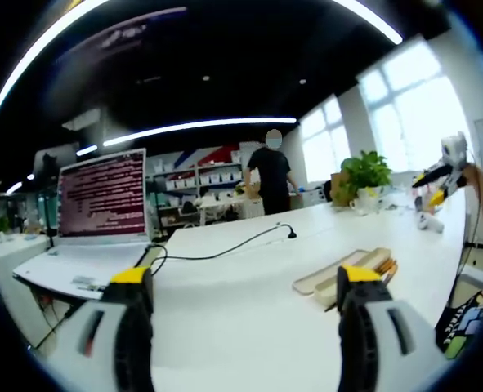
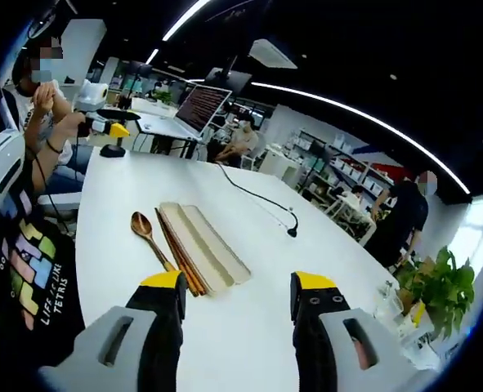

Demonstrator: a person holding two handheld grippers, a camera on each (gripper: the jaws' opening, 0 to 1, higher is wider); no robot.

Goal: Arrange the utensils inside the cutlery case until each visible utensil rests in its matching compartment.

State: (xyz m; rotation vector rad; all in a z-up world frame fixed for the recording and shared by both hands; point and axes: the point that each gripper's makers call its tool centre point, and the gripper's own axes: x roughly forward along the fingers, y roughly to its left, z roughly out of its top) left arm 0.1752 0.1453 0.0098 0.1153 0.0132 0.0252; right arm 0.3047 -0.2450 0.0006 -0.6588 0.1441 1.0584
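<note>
Both sets of jaws apart, nothing held. Wooden spoon (image 2: 145, 231) just ahead-left of right gripper (image 2: 234, 296), lengthwise beside cutlery case (image 2: 204, 245). Closer than left gripper (image 1: 248, 296).

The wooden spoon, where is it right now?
In the right gripper view, the wooden spoon lies on the white table, left of the cutlery case beside the chopsticks, ahead of the right tongs.

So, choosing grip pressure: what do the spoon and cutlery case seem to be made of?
Spoon: probably wood, with a warm brown, slightly glossy bowl. Cutlery case: pale beige and matte, possibly light wood or plastic; the views leave that open.
</note>
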